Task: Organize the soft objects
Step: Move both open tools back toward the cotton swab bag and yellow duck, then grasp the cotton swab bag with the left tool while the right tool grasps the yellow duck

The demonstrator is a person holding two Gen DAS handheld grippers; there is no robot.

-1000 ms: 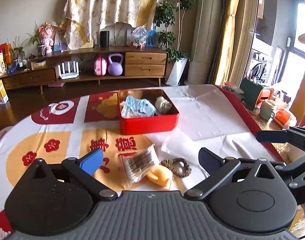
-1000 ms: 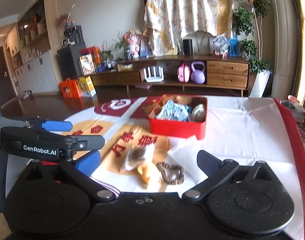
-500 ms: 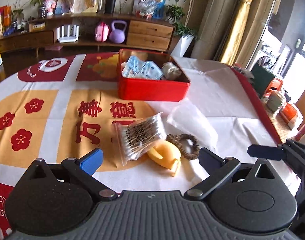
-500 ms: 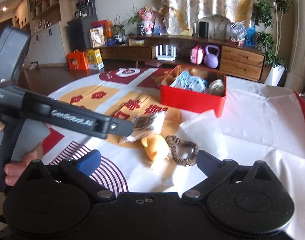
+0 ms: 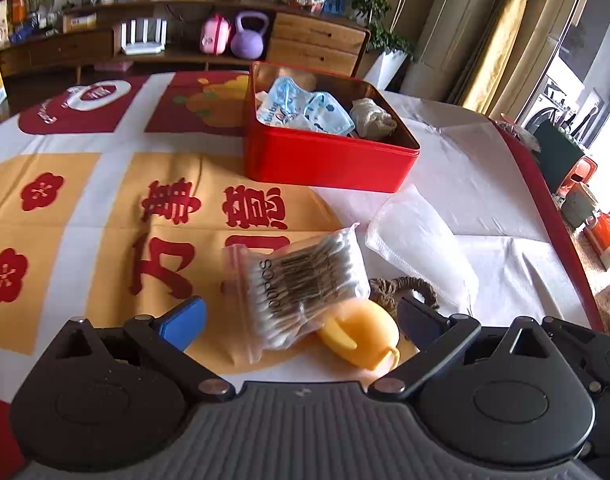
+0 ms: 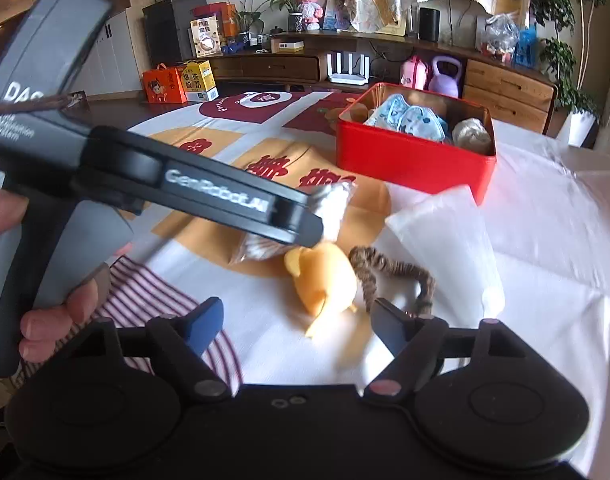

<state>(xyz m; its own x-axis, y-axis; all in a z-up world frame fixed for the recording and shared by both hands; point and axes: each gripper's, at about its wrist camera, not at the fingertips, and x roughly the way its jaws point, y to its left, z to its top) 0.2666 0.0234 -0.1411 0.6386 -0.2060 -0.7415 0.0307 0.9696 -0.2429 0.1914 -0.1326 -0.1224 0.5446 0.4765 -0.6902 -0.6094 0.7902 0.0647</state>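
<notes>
A clear bag of cotton swabs lies on the tablecloth between the open fingers of my left gripper. A soft orange toy and a brown hair tie lie beside it, with a clear plastic pouch to the right. A red tin behind holds blue face masks and a beige bundle. My right gripper is open just before the orange toy and hair tie. The left gripper's body covers most of the swab bag there.
The red tin stands behind the pouch. A patterned cloth covers the table; its red edge runs along the right. A striped cloth patch lies near left. A wooden sideboard stands across the room.
My left gripper has moved down and forward until the swab bag lies between its fingers. My right gripper has also come closer to the orange toy and hair tie.
</notes>
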